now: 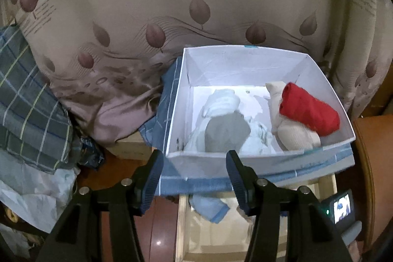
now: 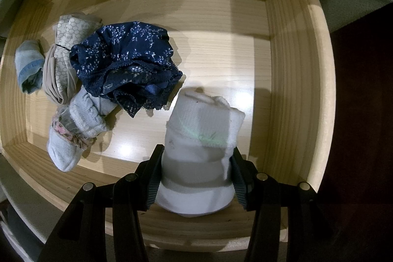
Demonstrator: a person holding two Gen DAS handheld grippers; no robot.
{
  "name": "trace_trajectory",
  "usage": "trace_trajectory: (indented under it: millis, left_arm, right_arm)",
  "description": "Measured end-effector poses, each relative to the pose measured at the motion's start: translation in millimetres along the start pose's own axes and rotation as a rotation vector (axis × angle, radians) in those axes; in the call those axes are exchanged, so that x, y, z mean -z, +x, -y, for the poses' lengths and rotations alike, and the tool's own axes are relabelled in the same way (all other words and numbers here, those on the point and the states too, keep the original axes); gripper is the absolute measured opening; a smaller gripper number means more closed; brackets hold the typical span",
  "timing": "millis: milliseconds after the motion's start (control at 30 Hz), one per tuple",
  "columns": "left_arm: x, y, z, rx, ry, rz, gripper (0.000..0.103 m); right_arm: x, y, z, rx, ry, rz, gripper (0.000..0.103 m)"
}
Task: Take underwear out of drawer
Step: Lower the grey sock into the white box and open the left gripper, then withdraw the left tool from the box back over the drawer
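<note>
Underwear: white roll [image 2: 200, 136] clamped betw. R gripper [image 2: 195, 178] pads, inside wood drawer [image 2: 289, 80]. Navy floral pair [image 2: 127, 63] w/ grey [image 2: 73, 134], beige [image 2: 62, 60] & blue [image 2: 28, 68] rolls at drawer's left. L gripper [image 1: 194, 173] fingers apart, nothing betw. them, before white box [image 1: 245, 60] holding red [image 1: 309, 112], cream [image 1: 294, 134] & pale blue [image 1: 221, 102] pieces.

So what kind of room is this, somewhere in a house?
Probably a bedroom at home. A leaf-printed curtain hangs behind, a wooden drawer holds rolled socks and navy underwear, and a white box holds more folded clothes.
</note>
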State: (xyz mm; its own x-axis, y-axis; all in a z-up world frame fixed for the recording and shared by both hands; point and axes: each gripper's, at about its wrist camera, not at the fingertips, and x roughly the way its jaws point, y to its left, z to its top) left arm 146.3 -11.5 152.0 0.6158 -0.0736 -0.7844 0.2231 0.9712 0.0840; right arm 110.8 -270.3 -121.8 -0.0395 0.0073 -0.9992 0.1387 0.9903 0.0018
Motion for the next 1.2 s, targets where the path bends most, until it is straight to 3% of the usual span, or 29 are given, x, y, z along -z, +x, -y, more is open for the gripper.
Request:
trace_trajectory:
  millis: [400, 700, 867, 1000, 1200]
  left_arm:
    - [81.8, 14.0, 5.1, -0.015, 0.072, -0.073, 0.054]
    - [131.7, 53.2, 19.5, -0.027, 0.028, -0.172, 0.054]
    - [150.7, 67.8, 32.1, -0.046, 0.052, -0.149, 0.054]
    - [163.0, 80.9, 37.5, -0.004, 0.024, -0.185, 0.054]
    - [177.5, 92.4, 40.1, -0.013, -0.004, -0.223, 0.054]
  right_arm:
    - [2.4, -1.4, -2.0, 0.006, -0.002, -0.001, 0.048]
    - [3.9, -2.7, -2.5, 0.009, -0.005, -0.002, 0.048]
    - [3.6, -2.8, -2.8, 0.008, -0.005, -0.002, 0.048]
    - [3.6, -3.2, -2.7, 0.008, -0.003, -0.002, 0.048]
    - [3.6, -3.4, -1.2, 0.007, -0.006, -0.003, 0.048]
